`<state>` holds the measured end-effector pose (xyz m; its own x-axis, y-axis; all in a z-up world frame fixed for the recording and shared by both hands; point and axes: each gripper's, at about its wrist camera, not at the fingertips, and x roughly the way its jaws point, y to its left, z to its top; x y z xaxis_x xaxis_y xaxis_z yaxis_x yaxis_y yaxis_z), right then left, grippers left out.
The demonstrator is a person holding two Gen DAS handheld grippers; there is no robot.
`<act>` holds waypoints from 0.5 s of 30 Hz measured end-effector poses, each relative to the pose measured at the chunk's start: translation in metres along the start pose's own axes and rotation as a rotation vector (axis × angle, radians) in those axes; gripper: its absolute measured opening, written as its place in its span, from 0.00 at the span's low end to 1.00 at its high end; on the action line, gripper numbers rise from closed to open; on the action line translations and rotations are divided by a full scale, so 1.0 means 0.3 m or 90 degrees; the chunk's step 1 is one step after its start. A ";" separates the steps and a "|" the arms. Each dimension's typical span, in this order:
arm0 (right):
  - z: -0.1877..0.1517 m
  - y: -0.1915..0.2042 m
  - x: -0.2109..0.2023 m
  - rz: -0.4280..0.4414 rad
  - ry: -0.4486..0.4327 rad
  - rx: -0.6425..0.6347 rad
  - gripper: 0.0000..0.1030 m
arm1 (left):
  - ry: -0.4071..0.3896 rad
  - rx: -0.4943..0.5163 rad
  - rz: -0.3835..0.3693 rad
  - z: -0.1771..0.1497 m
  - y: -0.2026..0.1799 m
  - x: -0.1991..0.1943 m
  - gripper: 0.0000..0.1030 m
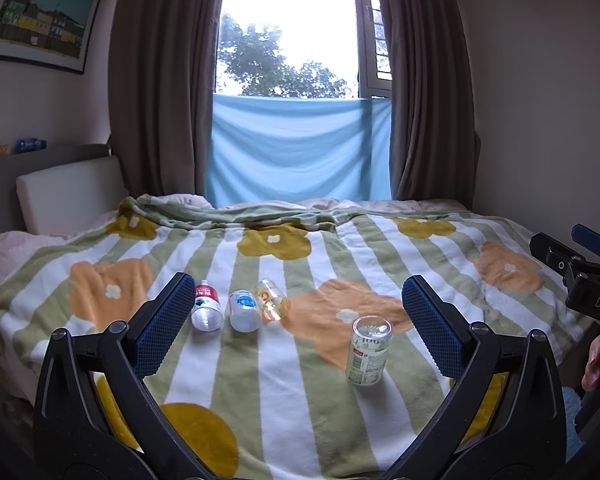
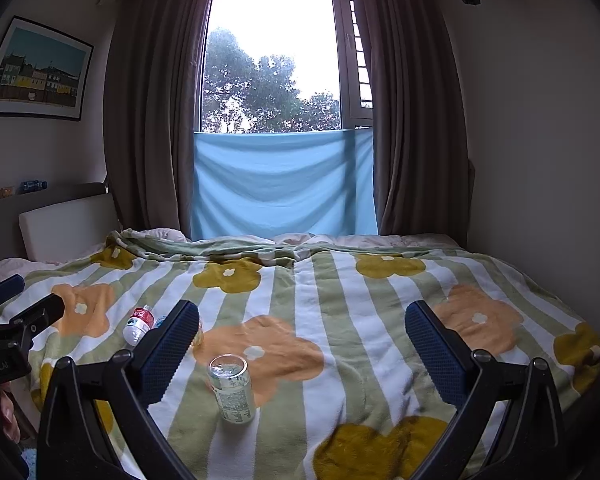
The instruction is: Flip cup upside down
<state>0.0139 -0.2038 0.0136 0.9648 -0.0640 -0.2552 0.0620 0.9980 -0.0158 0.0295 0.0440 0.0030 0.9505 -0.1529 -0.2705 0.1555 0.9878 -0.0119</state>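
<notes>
I see cup (image 1: 368, 350) upright, lower centre-right on blanket (image 1: 300, 400) | left gripper (image 1: 299, 324) spread wide, empty | right gripper (image 2: 302, 344) likewise

Right tool's finger (image 2: 168, 354) hides most of what may be two lying cups.

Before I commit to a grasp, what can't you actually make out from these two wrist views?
- Amber cup: right wrist view, almost wholly hidden behind the right gripper's finger.
- White-and-blue bottle: same view, only a sliver shows past that finger.
- Upright printed glass: label too small to read in either view; whether its top is open, unclear.
- Left gripper: right wrist view, cut off by the left edge.
</notes>
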 end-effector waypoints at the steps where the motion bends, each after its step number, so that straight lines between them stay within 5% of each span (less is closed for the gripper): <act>1: 0.000 0.000 0.000 0.000 0.000 0.000 1.00 | 0.001 0.000 0.000 0.003 0.001 -0.001 1.00; 15: -0.002 0.005 0.004 -0.001 0.002 -0.001 1.00 | 0.002 -0.003 0.019 0.010 0.018 0.007 1.00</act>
<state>0.0150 -0.2023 0.0128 0.9640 -0.0658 -0.2577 0.0632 0.9978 -0.0183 0.0333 0.0489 0.0051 0.9540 -0.1228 -0.2736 0.1251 0.9921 -0.0089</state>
